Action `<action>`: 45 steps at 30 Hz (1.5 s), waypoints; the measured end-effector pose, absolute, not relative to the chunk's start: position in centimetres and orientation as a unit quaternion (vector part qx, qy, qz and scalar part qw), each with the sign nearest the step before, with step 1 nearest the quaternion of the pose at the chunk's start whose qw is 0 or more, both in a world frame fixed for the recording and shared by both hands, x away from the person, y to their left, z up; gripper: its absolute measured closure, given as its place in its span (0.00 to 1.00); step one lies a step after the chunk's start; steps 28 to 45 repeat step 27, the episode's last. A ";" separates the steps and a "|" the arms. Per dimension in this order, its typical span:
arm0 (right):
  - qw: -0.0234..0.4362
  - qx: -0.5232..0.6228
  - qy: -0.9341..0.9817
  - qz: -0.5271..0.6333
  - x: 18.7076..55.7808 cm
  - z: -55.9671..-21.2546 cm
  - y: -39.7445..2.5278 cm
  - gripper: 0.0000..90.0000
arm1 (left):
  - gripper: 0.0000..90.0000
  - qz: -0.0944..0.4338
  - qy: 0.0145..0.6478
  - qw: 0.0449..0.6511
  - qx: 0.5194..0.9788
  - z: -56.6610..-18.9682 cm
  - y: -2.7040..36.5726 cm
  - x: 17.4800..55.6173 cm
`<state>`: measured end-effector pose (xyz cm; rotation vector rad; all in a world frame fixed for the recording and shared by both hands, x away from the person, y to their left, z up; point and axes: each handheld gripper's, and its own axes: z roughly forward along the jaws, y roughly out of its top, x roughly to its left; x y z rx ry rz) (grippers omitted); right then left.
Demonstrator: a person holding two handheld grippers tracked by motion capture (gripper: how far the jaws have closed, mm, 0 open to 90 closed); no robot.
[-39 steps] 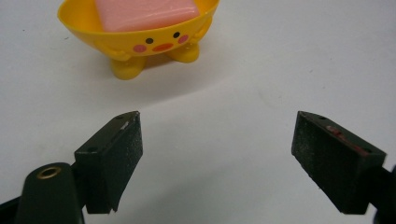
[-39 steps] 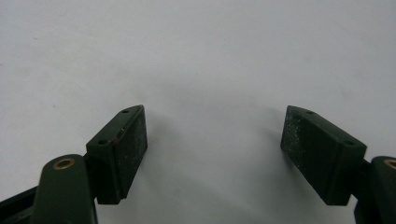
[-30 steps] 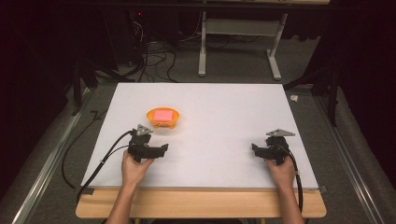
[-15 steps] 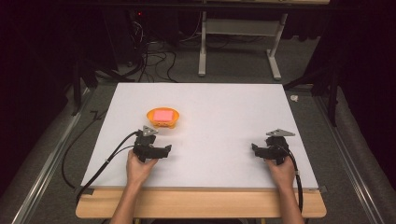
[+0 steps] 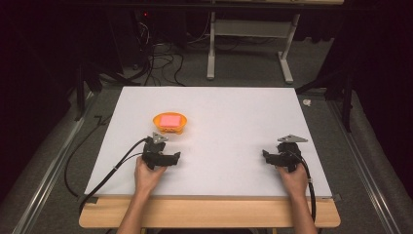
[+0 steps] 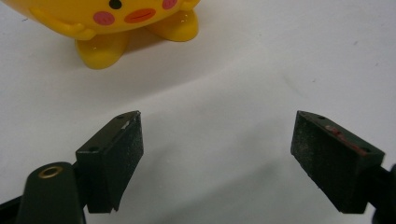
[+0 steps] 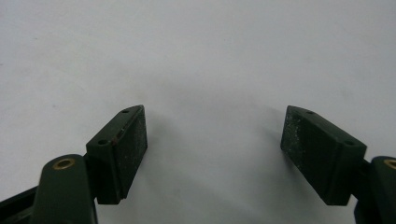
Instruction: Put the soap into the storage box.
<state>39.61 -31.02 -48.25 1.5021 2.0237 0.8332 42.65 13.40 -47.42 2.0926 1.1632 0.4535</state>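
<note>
An orange-yellow bowl (image 5: 170, 124) with a pink block (image 5: 170, 120) in it stands on the white table (image 5: 229, 122), left of centre. In the left gripper view the bowl (image 6: 116, 23) shows a cartoon face and two little feet, just beyond the jaws. My left gripper (image 5: 171, 158) is open, a short way in front of the bowl, with nothing between its pads (image 6: 128, 154). My right gripper (image 5: 267, 157) is open over bare table near the front right, its pads (image 7: 130, 144) wide apart.
The white table top ends in a wooden front edge (image 5: 209, 212). Cables (image 5: 109, 170) trail from the left gripper off the left side. A desk frame (image 5: 248, 44) and floor cables lie beyond the far edge.
My left gripper has moved a little to the right and closer to the bowl. The right gripper has stayed where it was.
</note>
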 end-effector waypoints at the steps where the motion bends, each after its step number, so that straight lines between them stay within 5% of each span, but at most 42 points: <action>1: 0.241 0.549 0.740 0.305 39.6 -48.3 -31.0 0.26 | 0.19 0.176 0.448 0.345 0.806 -47.5 13.4 42.7; 45: 0.241 0.550 0.739 0.305 39.6 -48.3 -31.0 0.26 | 0.18 0.183 0.443 0.354 0.803 -48.8 13.5 42.7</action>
